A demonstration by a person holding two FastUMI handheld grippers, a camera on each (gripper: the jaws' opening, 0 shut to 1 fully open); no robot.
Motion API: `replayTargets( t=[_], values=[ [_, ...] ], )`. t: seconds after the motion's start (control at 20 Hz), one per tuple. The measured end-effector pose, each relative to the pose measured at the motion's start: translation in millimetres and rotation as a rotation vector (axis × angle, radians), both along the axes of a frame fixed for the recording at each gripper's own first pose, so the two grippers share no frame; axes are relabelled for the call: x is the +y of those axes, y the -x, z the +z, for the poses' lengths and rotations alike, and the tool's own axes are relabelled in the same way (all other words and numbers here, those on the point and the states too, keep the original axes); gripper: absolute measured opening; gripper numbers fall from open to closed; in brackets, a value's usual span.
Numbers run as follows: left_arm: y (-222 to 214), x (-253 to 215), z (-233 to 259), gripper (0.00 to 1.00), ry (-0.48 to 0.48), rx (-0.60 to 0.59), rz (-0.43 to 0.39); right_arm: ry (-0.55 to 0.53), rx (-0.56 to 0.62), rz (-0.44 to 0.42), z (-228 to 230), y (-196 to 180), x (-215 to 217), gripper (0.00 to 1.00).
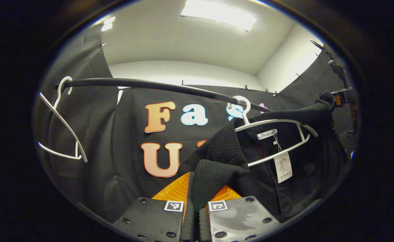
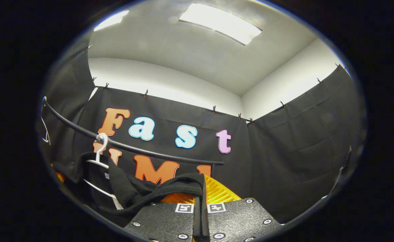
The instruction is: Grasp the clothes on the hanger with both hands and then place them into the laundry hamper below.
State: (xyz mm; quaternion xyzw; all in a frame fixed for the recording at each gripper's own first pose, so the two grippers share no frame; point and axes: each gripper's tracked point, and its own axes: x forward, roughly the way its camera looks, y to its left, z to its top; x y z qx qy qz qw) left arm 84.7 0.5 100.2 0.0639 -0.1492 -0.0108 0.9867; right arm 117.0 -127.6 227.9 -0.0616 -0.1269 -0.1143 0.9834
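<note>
Booth interior: white ceiling with light panels [image 1: 219, 15], black cloth walls, a dark rail [image 1: 156, 85] spanning them. The black garment [image 1: 284, 141] hangs on a white hanger [image 1: 274, 134] at 3 o'clock; a spare hanger [image 1: 61, 124] sits at 9 o'clock. Left gripper [image 1: 193, 201] and right gripper [image 2: 200, 208] each pinch a fold of it. Its lower part is cut off.

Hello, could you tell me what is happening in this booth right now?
A person is taking a black knitted garment off a white plastic hanger that hangs on a black rail. The left tool is shut on one edge of the garment, and the right tool is shut on another fold. An empty white hanger hangs further along the rail.
</note>
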Motion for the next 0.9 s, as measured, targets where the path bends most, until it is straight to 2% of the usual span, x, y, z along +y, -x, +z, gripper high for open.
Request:
replayTargets(
  t=[0.1,0.25,0.35,0.5,0.65,0.7,0.75,0.9],
  values=[
    [4,4,4,0.16,0.0,-0.008,0.003,-0.009,0.024,0.007,-2,-22,-9,0.0],
    [6,8,18,0.13,0.029,-0.044,-0.007,-0.03,0.086,0.023,-22,-60,-19,0.0],
    [8,11,30,0.13,0.055,-0.07,-0.009,-0.066,0.169,0.045,-55,-84,-25,0.01],
    [10,12,37,0.13,0.048,-0.086,-0.006,-0.142,0.304,0.059,-128,-107,-35,0.0],
    [9,14,34,0.13,0.05,-0.079,-0.013,-0.243,0.398,0.116,-194,-106,-16,0.0],
    [8,14,33,0.16,0.054,-0.076,-0.02,-0.264,0.425,0.13,-213,-105,-8,0.0],
    [4,12,30,0.13,0.058,-0.065,-0.027,-0.276,0.453,0.144,-232,-103,0,0.0],
    [-1,19,25,0.13,0.075,-0.049,-0.019,-0.299,0.463,0.182,-262,-89,29,0.0]
  ],
)
